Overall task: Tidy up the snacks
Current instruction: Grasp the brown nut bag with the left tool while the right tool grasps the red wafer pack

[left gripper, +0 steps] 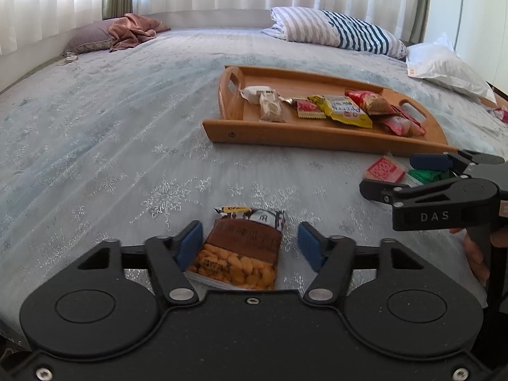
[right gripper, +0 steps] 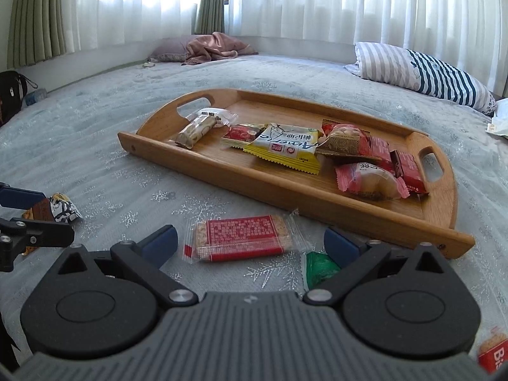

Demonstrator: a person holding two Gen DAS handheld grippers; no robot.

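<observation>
A brown peanut snack packet (left gripper: 241,263) lies on the bedspread between the blue pads of my left gripper (left gripper: 250,244), which stands open; the left pad is close against the packet and the right pad is clear of it. In the right wrist view the same packet (right gripper: 63,211) sits at the left gripper (right gripper: 31,214). My right gripper (right gripper: 252,243) is open around a red cracker packet (right gripper: 241,238), with a green packet (right gripper: 319,268) by its right finger. A wooden tray (right gripper: 285,197) beyond holds several snacks, among them a yellow packet (right gripper: 285,146).
The tray (left gripper: 317,133) lies mid-bed, with the right gripper (left gripper: 403,174) in front of its right end. A striped pillow (left gripper: 336,30), a white bag (left gripper: 444,66) and a pink cloth (left gripper: 133,30) lie at the far side. A red biscuit packet (right gripper: 492,352) is at the lower right.
</observation>
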